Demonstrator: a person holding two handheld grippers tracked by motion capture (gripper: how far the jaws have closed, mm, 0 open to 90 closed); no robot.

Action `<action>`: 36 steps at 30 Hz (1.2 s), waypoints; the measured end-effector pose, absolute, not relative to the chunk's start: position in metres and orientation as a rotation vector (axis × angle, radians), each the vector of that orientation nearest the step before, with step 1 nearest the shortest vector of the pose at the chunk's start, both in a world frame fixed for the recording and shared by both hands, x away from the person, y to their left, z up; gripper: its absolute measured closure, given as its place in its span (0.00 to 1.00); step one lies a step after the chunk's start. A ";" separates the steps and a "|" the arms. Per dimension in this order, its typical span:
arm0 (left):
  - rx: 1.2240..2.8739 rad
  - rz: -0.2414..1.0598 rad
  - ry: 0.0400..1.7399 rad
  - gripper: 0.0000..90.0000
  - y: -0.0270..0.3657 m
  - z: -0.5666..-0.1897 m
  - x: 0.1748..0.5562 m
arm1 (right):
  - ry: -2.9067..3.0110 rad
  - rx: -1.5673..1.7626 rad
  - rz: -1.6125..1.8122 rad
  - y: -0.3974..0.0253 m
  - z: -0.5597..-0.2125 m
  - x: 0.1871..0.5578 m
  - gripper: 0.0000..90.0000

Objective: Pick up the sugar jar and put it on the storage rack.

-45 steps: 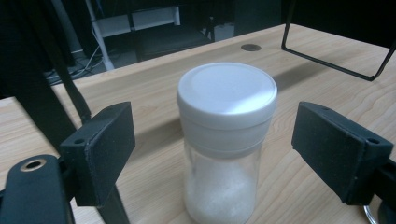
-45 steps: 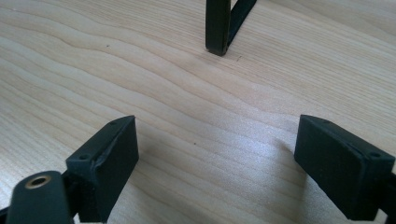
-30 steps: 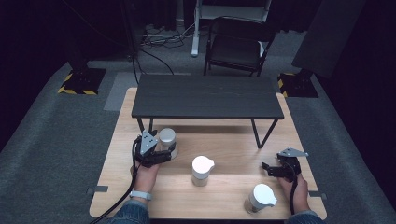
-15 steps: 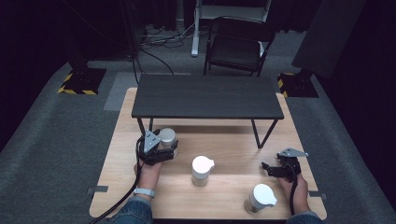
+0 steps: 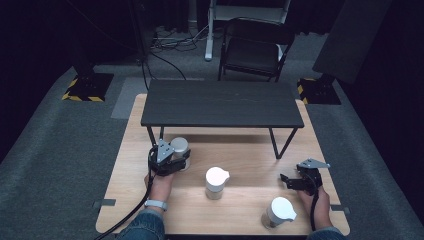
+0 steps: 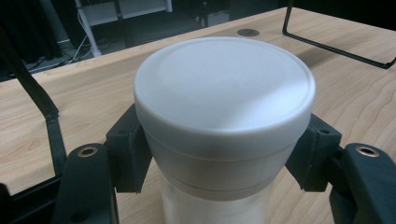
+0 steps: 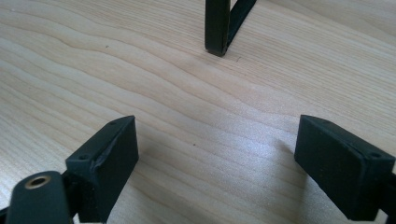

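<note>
Lidded white container (image 6: 224, 126): stands on the wooden table (image 5: 240, 150), front-left, just before the low black shelf (image 5: 222, 104). Left gripper (image 5: 172, 159): jaws closed against the body right under the lid's rim, one each side. Right gripper (image 5: 295, 181): jaws wide apart, holding nothing, over bare wood near a shelf leg (image 7: 217, 28). Hazards: smooth, tapering wall could slide through the pads if lifted fast; a raised lid might knock the shelf edge; two other white containers, centre (image 5: 216, 182) and front-right (image 5: 279, 212), are near enough to be toppled by a sweeping forearm.
</note>
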State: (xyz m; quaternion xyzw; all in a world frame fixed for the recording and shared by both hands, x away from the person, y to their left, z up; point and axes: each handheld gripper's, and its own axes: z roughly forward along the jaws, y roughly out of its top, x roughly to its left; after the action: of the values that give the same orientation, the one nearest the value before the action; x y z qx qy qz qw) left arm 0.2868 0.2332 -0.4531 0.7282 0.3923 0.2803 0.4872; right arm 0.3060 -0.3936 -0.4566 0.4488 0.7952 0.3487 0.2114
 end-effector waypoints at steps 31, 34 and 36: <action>1.803 0.664 0.931 0.38 0.222 -0.388 0.276 | 2.243 1.210 0.983 -0.396 -0.456 0.309 0.15; 1.797 0.656 0.927 0.38 0.221 -0.382 0.275 | 2.243 1.209 0.983 -0.396 -0.456 0.309 0.15; 1.797 0.655 0.923 0.38 0.221 -0.378 0.274 | 2.244 1.208 0.983 -0.396 -0.456 0.309 0.15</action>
State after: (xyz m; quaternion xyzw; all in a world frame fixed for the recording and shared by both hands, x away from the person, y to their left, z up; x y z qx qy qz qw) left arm 0.2742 0.2212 -0.3778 0.7388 0.3795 0.2693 0.4874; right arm 0.3087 -0.3963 -0.4564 0.4331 0.8042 0.3524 0.2037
